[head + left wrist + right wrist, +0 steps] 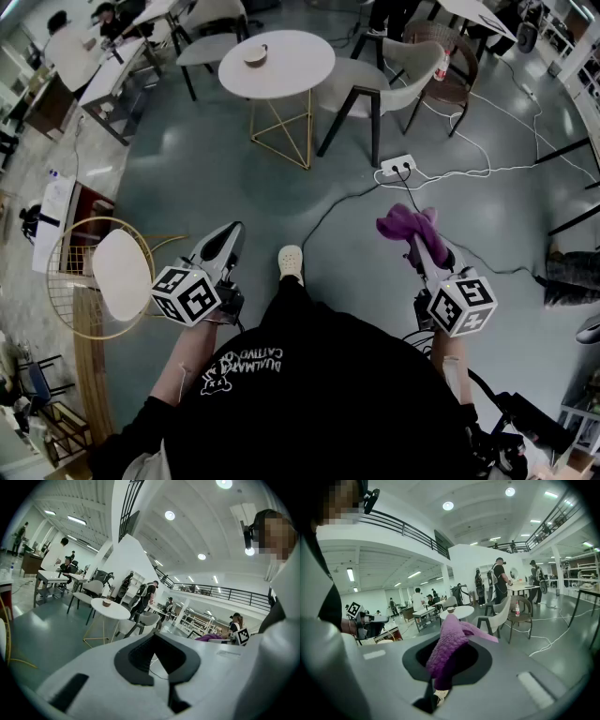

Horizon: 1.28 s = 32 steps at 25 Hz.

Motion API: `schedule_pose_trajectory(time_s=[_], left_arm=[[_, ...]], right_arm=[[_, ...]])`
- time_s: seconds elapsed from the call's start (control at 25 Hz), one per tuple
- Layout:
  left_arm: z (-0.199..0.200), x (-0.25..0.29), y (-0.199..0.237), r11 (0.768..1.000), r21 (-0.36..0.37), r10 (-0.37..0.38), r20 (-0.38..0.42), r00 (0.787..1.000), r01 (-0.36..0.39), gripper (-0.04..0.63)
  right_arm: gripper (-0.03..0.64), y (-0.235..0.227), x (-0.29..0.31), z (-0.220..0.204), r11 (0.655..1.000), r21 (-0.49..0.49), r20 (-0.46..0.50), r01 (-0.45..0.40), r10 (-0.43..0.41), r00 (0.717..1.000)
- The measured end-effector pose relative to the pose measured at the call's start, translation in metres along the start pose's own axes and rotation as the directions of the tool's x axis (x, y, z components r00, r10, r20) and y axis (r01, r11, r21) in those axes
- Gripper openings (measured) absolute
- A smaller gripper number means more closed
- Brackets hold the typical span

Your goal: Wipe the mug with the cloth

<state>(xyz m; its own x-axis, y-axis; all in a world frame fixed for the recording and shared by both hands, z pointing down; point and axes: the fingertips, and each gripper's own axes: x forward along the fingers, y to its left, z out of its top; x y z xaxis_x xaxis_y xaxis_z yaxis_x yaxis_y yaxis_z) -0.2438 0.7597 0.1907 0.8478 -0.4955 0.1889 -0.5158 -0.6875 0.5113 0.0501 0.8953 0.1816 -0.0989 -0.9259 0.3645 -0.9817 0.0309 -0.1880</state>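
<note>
**Head view.** The left gripper (223,246) is held at the lower left of the frame and the right gripper (424,246) at the lower right. Both are pointed forward over the floor. A purple cloth (406,223) is bunched at the tip of the right gripper, so the wiping tool is carried ready for use. The mug (255,54) stands at the upper centre on a round white table (300,70), well apart from both grippers. Wiping is judged not yet begun, because the mug has first to be reached.

**Left gripper view.** The jaws of the left gripper (157,637) are seen pressed together with nothing between them. This claw is judged to be empty so that the mug can be steadied or lifted with it. The mug (107,603) is seen left of centre on the table (117,611), far off.

**Right gripper view.** The right gripper (446,667) is clamped on the cloth (450,644), which rises from the jaw notch at the frame's centre and flops to the right. A good part is left free above the grip, presumably so that a soft face can be pressed to the mug. The mug (450,610) is seen just above the cloth's top in the frame, on the distant table (464,613).
</note>
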Motion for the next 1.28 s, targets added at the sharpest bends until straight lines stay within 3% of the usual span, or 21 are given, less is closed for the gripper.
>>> schedule_pose_trajectory(time_s=[0.48,0.76,0.92,1.16,1.28], left_arm=[[0.0,0.002,0.018,1.0,-0.018,0.002,-0.008,1.0,-0.002,0.004],[0.012,0.029,0.07,0.998,-0.059,0.006,-0.041,0.999,-0.008,0.003],[0.045,0.054,0.1,0.998,-0.053,-0.02,-0.001,1.0,0.02,0.005],[0.113,0.104,0.178,0.997,-0.07,-0.015,-0.033,0.999,0.013,0.005],[0.151,0.119,0.21,0.998,-0.056,-0.01,-0.005,1.0,0.01,0.004]], right_arm=[[0.037,0.001,0.013,-0.002,1.0,0.018,-0.004,0.017,-0.017,1.0],[0.038,0.003,0.058,0.007,0.996,0.083,-0.036,0.01,-0.007,0.999],[0.038,0.007,0.097,0.025,0.997,0.071,-0.048,0.01,-0.006,0.999],[0.038,0.01,0.208,0.092,0.993,0.113,-0.041,0.044,-0.04,0.998],[0.038,0.018,0.254,0.12,0.995,0.099,-0.019,0.022,-0.02,1.0]])
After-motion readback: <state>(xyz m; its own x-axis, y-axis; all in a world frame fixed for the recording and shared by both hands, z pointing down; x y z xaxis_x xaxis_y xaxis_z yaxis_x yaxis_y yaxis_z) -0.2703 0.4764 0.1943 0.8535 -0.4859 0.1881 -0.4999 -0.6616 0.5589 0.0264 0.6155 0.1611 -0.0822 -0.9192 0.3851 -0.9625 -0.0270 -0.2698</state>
